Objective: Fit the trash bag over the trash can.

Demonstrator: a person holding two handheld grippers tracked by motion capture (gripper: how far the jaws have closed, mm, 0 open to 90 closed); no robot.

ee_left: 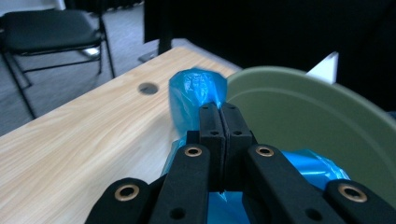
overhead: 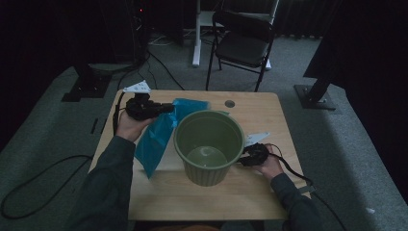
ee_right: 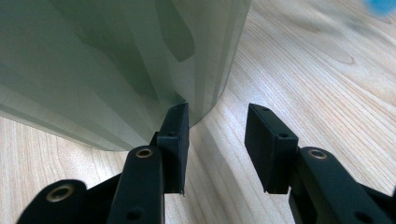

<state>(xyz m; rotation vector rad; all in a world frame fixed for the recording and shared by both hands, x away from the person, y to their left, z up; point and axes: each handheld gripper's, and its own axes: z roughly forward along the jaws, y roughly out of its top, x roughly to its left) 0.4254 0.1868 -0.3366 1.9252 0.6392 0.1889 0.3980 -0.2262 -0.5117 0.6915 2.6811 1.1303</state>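
Note:
A ribbed green bin (overhead: 208, 144) stands upright in the middle of the wooden table (overhead: 250, 192). A blue plastic bag (overhead: 156, 137) hangs at its left side, down to the tabletop. My left gripper (overhead: 168, 108) is raised above the table and shut on the bag's upper part. In the left gripper view the closed jaws (ee_left: 219, 122) pinch the blue bag (ee_left: 194, 91) beside the bin's rim (ee_left: 303, 100). My right gripper (overhead: 243, 158) rests low against the bin's right side. It stands open (ee_right: 217, 135), nothing between the fingers, its left finger (ee_right: 175, 135) close to the bin's wall (ee_right: 116, 60).
A round cable hole (overhead: 229, 103) sits near the table's far edge. A black folding chair (overhead: 243, 41) stands behind the table on grey carpet. Dark stand bases (overhead: 315, 94) flank the table, and cables (overhead: 38, 183) trail across the floor at left.

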